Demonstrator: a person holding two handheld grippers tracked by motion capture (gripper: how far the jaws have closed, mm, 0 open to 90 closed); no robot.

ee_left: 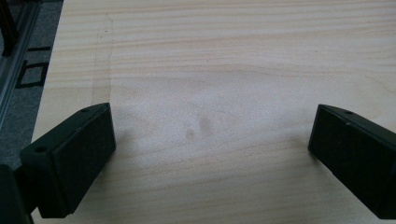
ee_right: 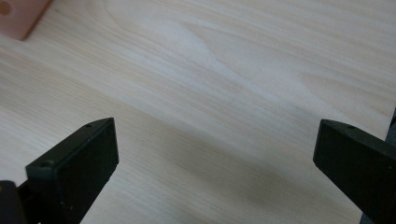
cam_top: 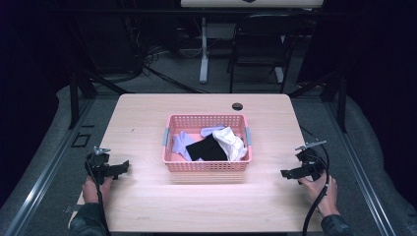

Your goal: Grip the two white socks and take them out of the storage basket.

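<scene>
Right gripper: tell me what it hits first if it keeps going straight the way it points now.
Probably the table. The right gripper has its jaws wide open with bare wood between them, angled down at it. A corner of the pink basket sits off to the side, so the basket would come later, if at all.

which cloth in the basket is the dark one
The black cloth in the middle of the pink basket; the cloths either side are pale lavender and white.

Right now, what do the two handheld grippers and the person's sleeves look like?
Both the left gripper and right gripper are black, with blocky flat-faced jaws. Each carries a grey three-cornered plate on top and trails a black cable. The sleeves are dark.
</scene>
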